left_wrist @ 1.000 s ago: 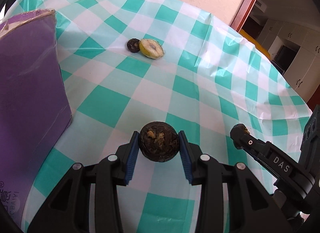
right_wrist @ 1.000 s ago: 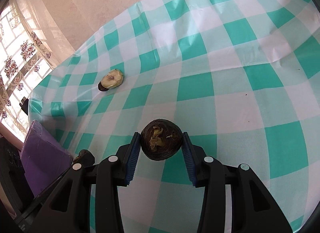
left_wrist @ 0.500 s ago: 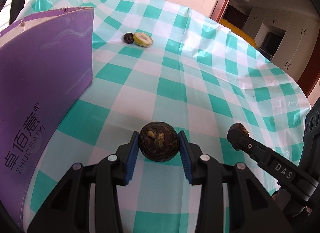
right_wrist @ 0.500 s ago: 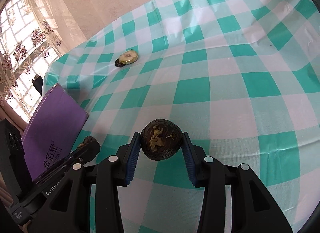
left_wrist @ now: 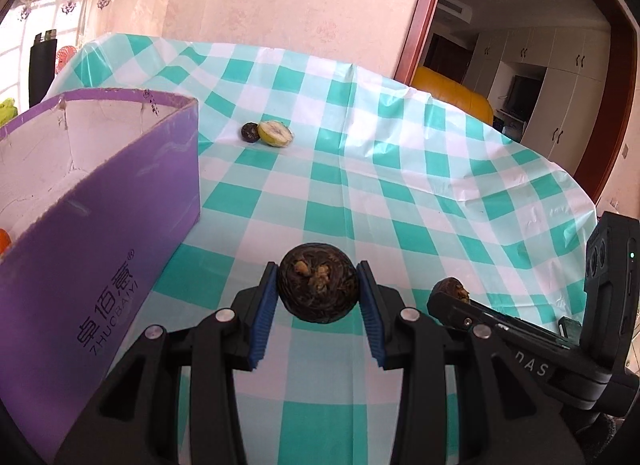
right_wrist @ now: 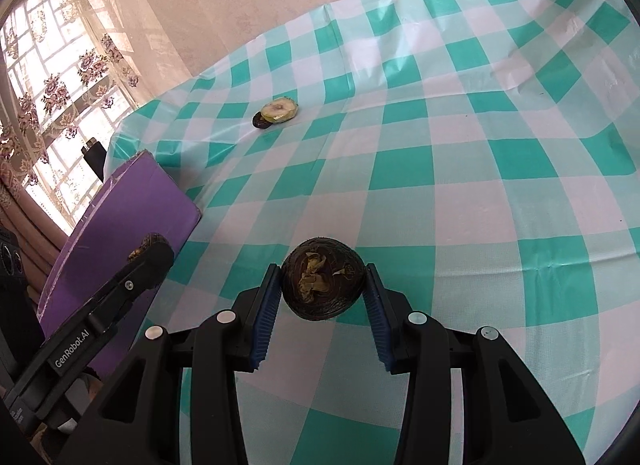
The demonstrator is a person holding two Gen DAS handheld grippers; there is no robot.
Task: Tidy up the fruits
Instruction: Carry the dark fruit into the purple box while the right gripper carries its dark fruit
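We read "ZHUOBAIYI" on the purple box (left_wrist: pixel 100 265), "GenRobot.AI" on the left gripper (right_wrist: pixel 150 243) and "DAS" on the right gripper (left_wrist: pixel 452 291). Each gripper clamps a dark round fruit (left_wrist: pixel 318 289) (right_wrist: pixel 323 284) above the checked tablecloth (right_wrist: pixel 460 185). Only the left wrist view shows the box's white interior.

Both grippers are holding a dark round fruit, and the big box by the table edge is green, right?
Not quite: the box is purple, not green, as the left wrist view shows. The rest holds: the left hand-held gripper and the right hand-held gripper each hold a dark round fruit.
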